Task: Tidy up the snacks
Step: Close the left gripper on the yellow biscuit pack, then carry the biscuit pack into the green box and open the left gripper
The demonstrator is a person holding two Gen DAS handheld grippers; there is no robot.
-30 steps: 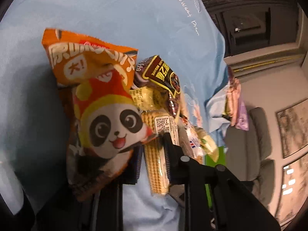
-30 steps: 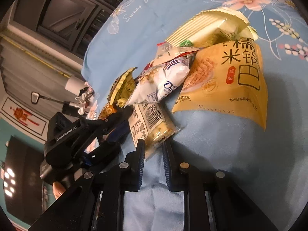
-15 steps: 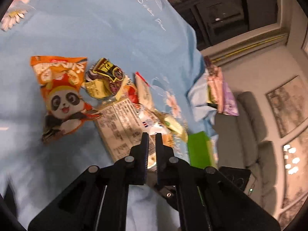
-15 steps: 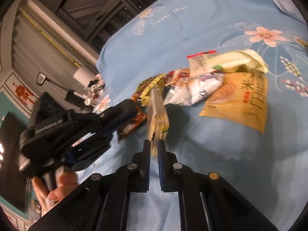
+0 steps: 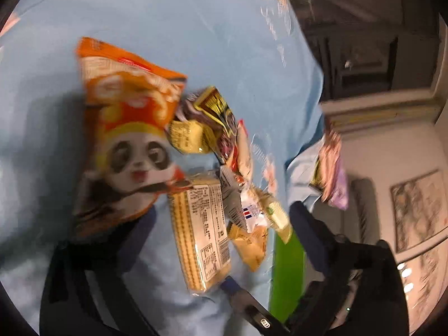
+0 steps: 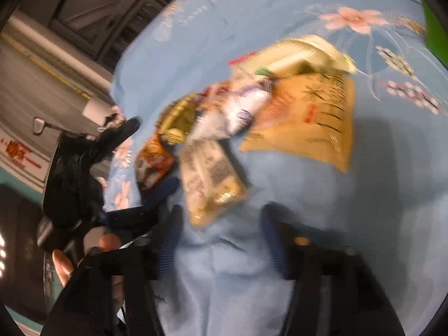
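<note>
Half a second back both grippers were pinched shut with the wafer packet edge-up between the right one's fingers; now both sets of jaws are opening and the packet lies flat on the cloth, let go.

Nearest in the right wrist view, the right gripper (image 6: 221, 232) stands with its blue-padded fingers well apart and only bare cloth between them; the wafer packet (image 6: 212, 179) lies just beyond the tips, not pressed by either pad. In the left wrist view the left gripper (image 5: 221, 221) is spread very wide, and the same wafer packet (image 5: 200, 235) lies between its fingers, loose, with its printed label up. A finger of the right gripper (image 5: 252, 305) reaches in at the lower edge of that view.

Beyond the packet sits the heap of snacks: the orange panda bag (image 5: 128, 140) on the left, small gold and dark wrappers (image 5: 201, 123) beside it, a white pouch (image 6: 238, 112) and a large yellow bag (image 6: 308, 123) on the right.

All of it rests on a light blue tablecloth (image 6: 378, 196) printed with pink blossoms, which covers the counter. A green object (image 5: 288, 268) shows at its edge. Farther off are dark cabinets (image 5: 364, 58), a pale wall with framed pictures (image 5: 417, 210), and a grey chair. Both views are blurred.
</note>
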